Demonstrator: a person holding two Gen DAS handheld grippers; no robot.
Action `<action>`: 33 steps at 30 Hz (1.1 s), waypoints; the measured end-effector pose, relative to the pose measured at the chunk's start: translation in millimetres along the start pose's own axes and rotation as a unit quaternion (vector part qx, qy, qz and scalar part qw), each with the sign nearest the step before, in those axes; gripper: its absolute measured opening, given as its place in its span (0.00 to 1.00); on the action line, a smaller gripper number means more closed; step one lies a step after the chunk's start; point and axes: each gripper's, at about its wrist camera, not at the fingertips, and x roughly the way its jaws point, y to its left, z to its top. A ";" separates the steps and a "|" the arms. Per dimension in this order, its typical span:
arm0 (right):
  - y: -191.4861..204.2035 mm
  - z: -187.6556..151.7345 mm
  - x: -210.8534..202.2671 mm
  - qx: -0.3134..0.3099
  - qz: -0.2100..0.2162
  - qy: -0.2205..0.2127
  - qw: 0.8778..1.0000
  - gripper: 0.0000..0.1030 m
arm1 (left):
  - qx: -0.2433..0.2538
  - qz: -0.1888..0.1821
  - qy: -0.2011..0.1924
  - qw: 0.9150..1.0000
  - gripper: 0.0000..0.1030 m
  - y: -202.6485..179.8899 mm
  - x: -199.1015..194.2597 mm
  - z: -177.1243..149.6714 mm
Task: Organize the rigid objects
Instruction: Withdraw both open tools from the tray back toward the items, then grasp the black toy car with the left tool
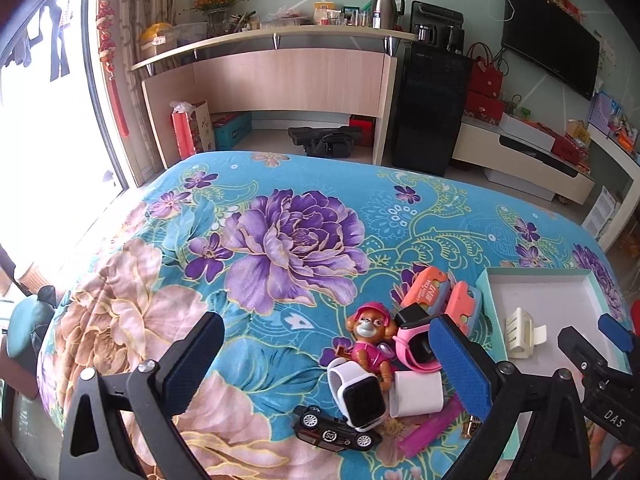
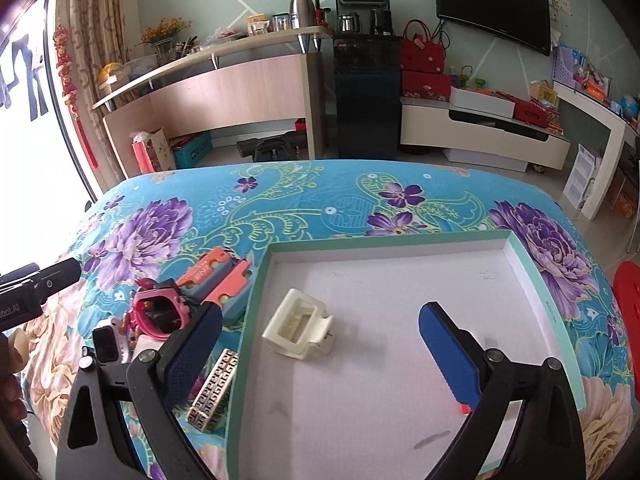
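Toys and small gadgets sit in one heap on the floral bed cover (image 1: pixel 280 240), all just left of the shallow white box (image 1: pixel 536 280). Left wrist view first: one puppy figure (image 1: pixel 370 340) in a pink cap, one white smartwatch (image 1: pixel 358 394), one pink smartwatch (image 1: pixel 414 346), one black toy car (image 1: pixel 336 432), one white cube (image 1: pixel 418 394), one magenta strip (image 1: pixel 430 428), plus two orange-and-blue clip pieces (image 1: pixel 430 294) at the back of the heap. Inside the box lies a single cream hair claw (image 1: pixel 520 332). The left hand-held gripper (image 1: pixel 328 364) hangs over the heap with its fingers spread wide, nothing between them; its right pad hides part of the pink watch. The right hand-held gripper (image 1: pixel 616 336) pokes in past the box's near right corner.

Right wrist view: same claw (image 2: pixel 298 328) sits alone in the left part of the box (image 2: pixel 520 256). One gold-patterned block (image 2: pixel 212 392) lies just outside the box's left wall, near the heap. The right hand-held gripper (image 2: pixel 320 344) is held over the box, wide open and empty. A fingertip (image 2: pixel 16 346) shows far left of the box.
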 end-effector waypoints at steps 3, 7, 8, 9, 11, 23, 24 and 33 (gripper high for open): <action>22.4 -0.7 4.5 -0.011 0.031 0.006 0.999 0.96 | -0.007 0.008 0.004 1.000 1.00 16.3 -2.2 -6.2; 48.5 -4.5 13.6 -0.018 0.071 0.024 0.997 0.96 | -0.018 0.017 0.020 0.999 1.00 34.6 1.4 -16.1; 54.8 -6.4 16.2 -0.023 0.077 0.030 0.996 0.96 | -0.020 0.017 0.023 0.999 1.00 38.0 2.3 -19.0; 61.2 -9.1 18.9 -0.029 0.080 0.035 0.996 0.96 | -0.021 0.015 0.027 0.999 1.00 40.9 3.5 -22.4; 72.6 -14.0 23.9 -0.046 0.080 0.046 0.995 0.96 | -0.023 0.010 0.036 0.999 1.00 45.1 7.0 -30.4; 91.5 -37.7 40.8 -0.067 0.094 0.103 0.988 0.96 | 0.010 -0.028 0.075 0.997 1.00 38.5 27.3 -71.2; 89.8 -37.5 40.6 -0.063 0.094 0.103 0.988 0.96 | 0.016 -0.030 0.076 0.997 1.00 36.6 27.8 -71.7; 67.8 -33.8 38.9 -0.024 0.083 0.103 0.991 0.96 | 0.070 -0.054 0.099 0.991 1.00 8.2 41.3 -86.4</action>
